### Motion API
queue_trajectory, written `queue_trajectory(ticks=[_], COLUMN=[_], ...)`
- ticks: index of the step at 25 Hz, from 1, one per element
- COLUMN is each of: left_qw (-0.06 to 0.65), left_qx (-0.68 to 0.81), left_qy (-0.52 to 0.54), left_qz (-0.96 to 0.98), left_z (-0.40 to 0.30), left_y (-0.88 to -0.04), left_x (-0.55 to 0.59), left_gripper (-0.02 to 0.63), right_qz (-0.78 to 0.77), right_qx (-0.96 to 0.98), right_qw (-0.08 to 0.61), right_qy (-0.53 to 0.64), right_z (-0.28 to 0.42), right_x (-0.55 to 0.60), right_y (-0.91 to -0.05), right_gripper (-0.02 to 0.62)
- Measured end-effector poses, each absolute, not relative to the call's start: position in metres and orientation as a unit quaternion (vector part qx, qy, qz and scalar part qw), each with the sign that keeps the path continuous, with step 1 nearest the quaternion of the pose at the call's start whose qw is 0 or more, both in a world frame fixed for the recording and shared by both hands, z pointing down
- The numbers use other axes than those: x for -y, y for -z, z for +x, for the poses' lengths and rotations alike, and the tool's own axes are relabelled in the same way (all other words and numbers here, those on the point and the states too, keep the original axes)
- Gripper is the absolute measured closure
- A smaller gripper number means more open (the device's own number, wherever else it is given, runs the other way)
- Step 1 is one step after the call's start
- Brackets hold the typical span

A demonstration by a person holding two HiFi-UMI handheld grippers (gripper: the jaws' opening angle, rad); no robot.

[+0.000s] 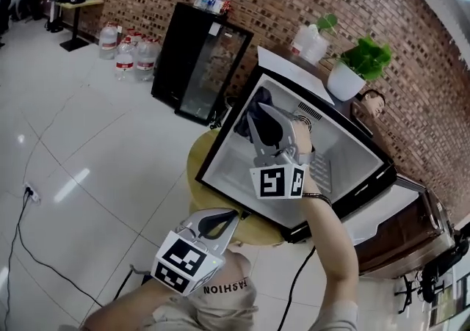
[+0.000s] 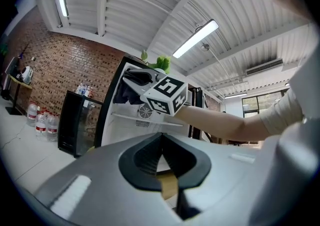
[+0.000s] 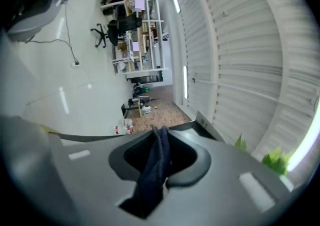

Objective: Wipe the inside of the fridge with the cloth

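- Plainly, the right gripper [image 3: 161, 131] had its jaws nearly together, pinching the cloth [image 3: 151, 172] between them.
- The cloth was dark navy, soft and creased. It was gathered into a narrow fold at the jaws and hung loose and bunched past them.
- In the head view the right gripper [image 1: 258, 118] reached into the open fridge [image 1: 233, 164], with the cloth [image 1: 248, 113] at the far left corner of the white interior.
- Whether the cloth touched the inner wall could not be told.
- The left gripper [image 2: 161, 139] was fully closed and empty. It was held near the person, well apart from the fridge.
- The fridge sat on a round yellow table [image 1: 197, 155], with a potted plant [image 1: 360, 65] just beyond it.
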State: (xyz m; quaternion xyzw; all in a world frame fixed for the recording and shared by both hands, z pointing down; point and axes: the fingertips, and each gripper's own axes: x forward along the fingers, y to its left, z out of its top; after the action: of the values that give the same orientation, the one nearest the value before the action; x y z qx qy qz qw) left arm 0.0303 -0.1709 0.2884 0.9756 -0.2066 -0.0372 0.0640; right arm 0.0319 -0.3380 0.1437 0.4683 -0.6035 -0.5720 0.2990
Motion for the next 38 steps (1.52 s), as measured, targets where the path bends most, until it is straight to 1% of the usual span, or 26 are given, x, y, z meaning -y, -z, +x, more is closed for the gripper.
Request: queue_trajectory(ticks=[3,5,9,10,12,16,20,25,30,32,34,36,38], left_qw=[0.058,0.056,0.055,0.055,0.057,0.058,0.054,0.049,0.049,0.049,0.049,0.049,0.051], left_qx=[0.203,0.204,0.210,0.211,0.211,0.209,0.204,0.206,0.210,0.209,0.206,0.204,0.202], left_qy=[0.037,0.040,0.047,0.048,0.049,0.049,0.048,0.051,0.048,0.046,0.045,0.046,0.047], left_qz=[0.977,0.977,0.975,0.975,0.975,0.975,0.976,0.976,0.975,0.976,0.976,0.977,0.977], left_z=[0.029,0.027,0.019,0.017,0.016,0.018,0.019,0.015,0.016,0.020,0.023,0.022,0.019], left_y=[-0.286,-0.283,-0.280,-0.280,-0.280,-0.281,-0.278,-0.274,-0.276,-0.276,-0.275,-0.275,-0.276], left_x=[0.172,0.171,0.175,0.176,0.178,0.178,0.177,0.178,0.179,0.177,0.174,0.172,0.171], left_gripper=[0.604,0.604,0.604,0.604,0.604,0.604,0.604,0.604,0.604,0.603,0.603,0.603,0.603], right_qz=[0.506,0.536,0.551,0.553,0.560,0.560,0.557,0.501,0.396,0.411,0.466,0.525,0.559], right_qx=[0.597,0.585,0.510,0.511,0.528,0.555,0.581,0.616,0.674,0.674,0.659,0.623,0.575], right_qw=[0.294,0.307,0.423,0.442,0.457,0.454,0.435,0.403,0.365,0.351,0.346,0.366,0.410], right_qy=[0.550,0.526,0.507,0.487,0.446,0.414,0.404,0.455,0.506,0.503,0.478,0.450,0.435], right_z=[0.058,0.087,0.141,0.151,0.164,0.157,0.141,0.090,0.025,0.037,0.078,0.125,0.157], right_x=[0.349,0.370,0.433,0.450,0.477,0.508,0.500,0.431,0.346,0.340,0.355,0.380,0.409], right_y=[-0.140,-0.138,-0.159,-0.165,-0.174,-0.178,-0.179,-0.176,-0.176,-0.170,-0.163,-0.160,-0.164], right_gripper=[0.518,0.518,0.520,0.522,0.522,0.523,0.526,0.526,0.526,0.526,0.526,0.526,0.526])
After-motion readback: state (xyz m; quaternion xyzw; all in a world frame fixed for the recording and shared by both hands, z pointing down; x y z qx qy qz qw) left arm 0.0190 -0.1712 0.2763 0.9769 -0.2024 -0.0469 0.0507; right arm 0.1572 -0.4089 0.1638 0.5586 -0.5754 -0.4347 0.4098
